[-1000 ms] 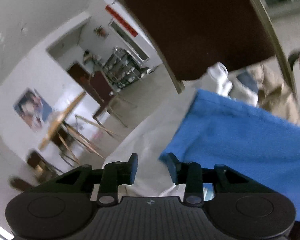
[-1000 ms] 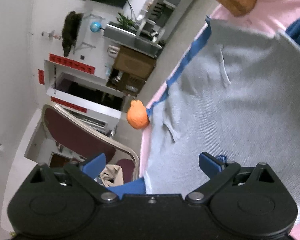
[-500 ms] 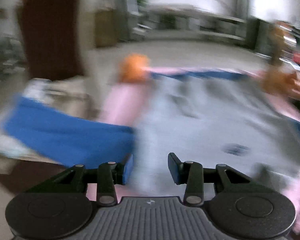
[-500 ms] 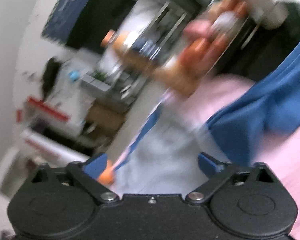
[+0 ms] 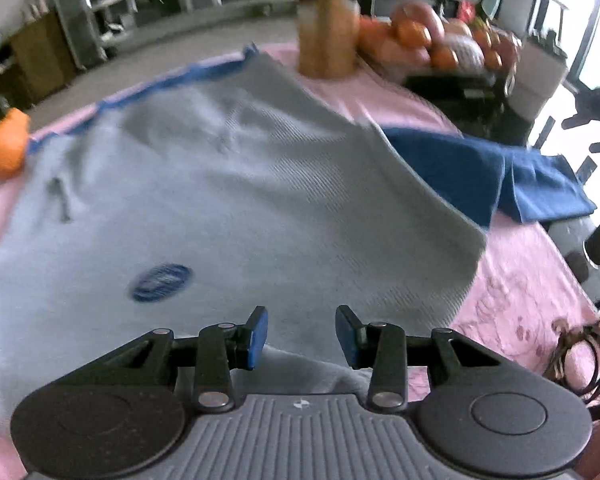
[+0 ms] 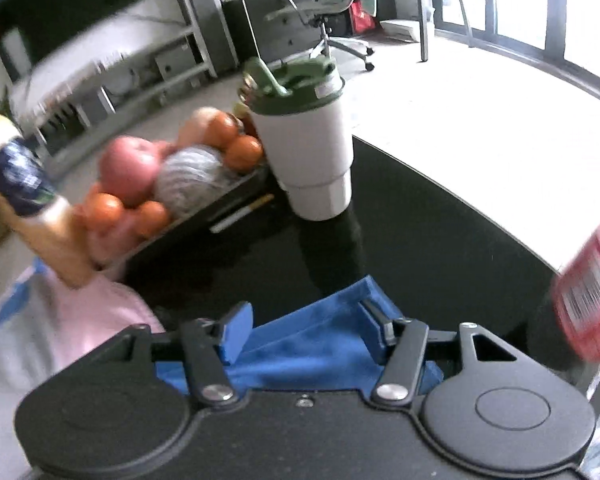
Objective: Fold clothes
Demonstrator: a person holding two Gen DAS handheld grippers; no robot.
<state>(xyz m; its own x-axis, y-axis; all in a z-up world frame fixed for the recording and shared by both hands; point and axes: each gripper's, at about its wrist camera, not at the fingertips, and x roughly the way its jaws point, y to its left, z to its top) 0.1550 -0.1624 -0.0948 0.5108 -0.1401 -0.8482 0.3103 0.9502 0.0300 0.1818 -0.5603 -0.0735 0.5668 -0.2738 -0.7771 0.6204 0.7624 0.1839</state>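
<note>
left gripper (image 5: 301, 332) level over grey shirt (image 5: 228, 208), fingers spread, empty | right gripper (image 6: 306, 336) above blue cloth (image 6: 316, 344), fingers spread

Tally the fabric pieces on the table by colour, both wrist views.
Grey: 1, the grey shirt with a blue logo, spread flat.
Blue: 1, the blue cloth, by the shirt's right edge, also under the right gripper.
Pink: 1, the pink cover beneath.
Total: 3
</note>
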